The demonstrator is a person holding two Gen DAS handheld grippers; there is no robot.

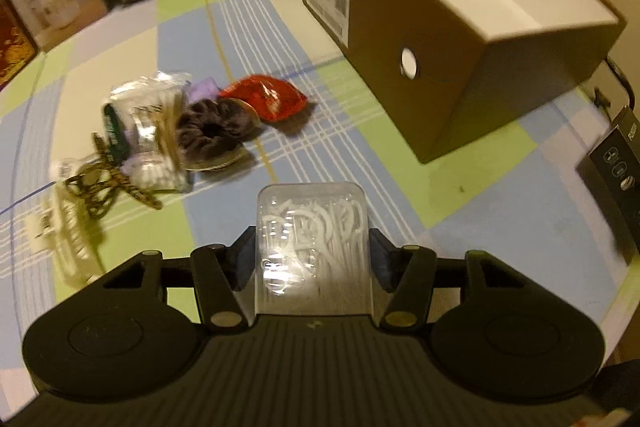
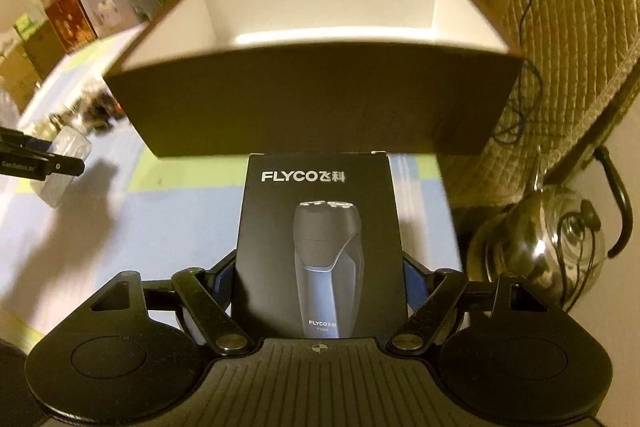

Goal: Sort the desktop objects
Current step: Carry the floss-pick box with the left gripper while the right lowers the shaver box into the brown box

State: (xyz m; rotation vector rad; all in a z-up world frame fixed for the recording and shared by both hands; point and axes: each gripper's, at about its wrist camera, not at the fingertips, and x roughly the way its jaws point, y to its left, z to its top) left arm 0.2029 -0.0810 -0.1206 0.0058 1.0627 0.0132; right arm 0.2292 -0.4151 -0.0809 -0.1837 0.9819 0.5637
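Holding one thing in each hand, the person gets ready to put them away. The left tool (image 1: 312, 251) is clamped on a clear box of floss picks (image 1: 312, 247), with its two pads pressed on the long sides so the box cannot slip. The right tool (image 2: 320, 267) is clamped on a black shaver box (image 2: 318, 247), and it grips the two narrow sides so the picture faces up. Both things look lifted a little off the bench (image 1: 360, 163), which has a blue and green checked cloth. A big brown box (image 1: 460, 39) with a white inside stands open on the bench, and it is probably the place where the things should go. The shaver box is just in front of its near wall, so I think it goes in first. From the left wrist you can see a pile of small things near the middle of the bench: a dark scrunchie (image 1: 212, 135), a red packet (image 1: 268, 99) and a spotted hair band (image 1: 108, 183). These are not sorted yet. From the right wrist you see straight into the big box, and no things show inside it. You also see a shiny kettle (image 2: 540, 239) and a padded chair (image 2: 568, 47) on the right.
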